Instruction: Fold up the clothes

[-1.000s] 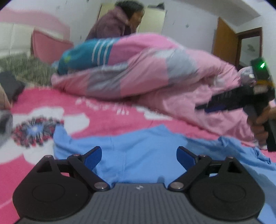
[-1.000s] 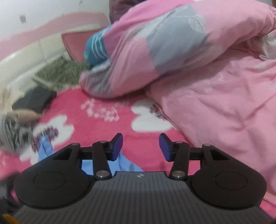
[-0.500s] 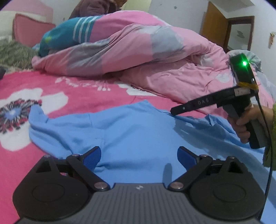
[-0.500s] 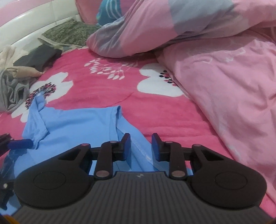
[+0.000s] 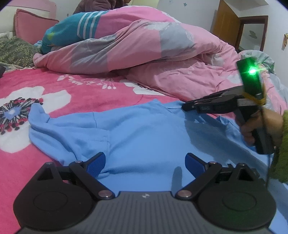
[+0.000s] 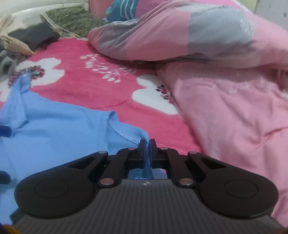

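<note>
A light blue T-shirt [image 5: 140, 129] lies spread and rumpled on the pink floral bedspread [image 5: 81, 90]. My left gripper [image 5: 144, 158] hangs open just over the shirt's near part, with only cloth below its blue pads. In the left wrist view my right gripper [image 5: 185, 107] comes in from the right, held by a hand [image 5: 259, 124], its tip at the shirt's far edge. In the right wrist view the right gripper [image 6: 147, 144] is shut on the stitched edge of the T-shirt [image 6: 59, 129], and blue cloth shows pinched between the pads.
A bulky pink and grey quilt [image 5: 144, 48] fills the back and right of the bed. A pink pillow [image 5: 30, 23] and a green patterned cushion [image 5: 12, 50] lie at the head. Loose clothes [image 6: 27, 39] are piled at far left. A person [image 5: 100, 5] sits behind the quilt.
My right gripper came down to the shirt's far edge, rolled level and closed its jaws on the hem. The left gripper stayed open and tipped slightly down over the shirt.
</note>
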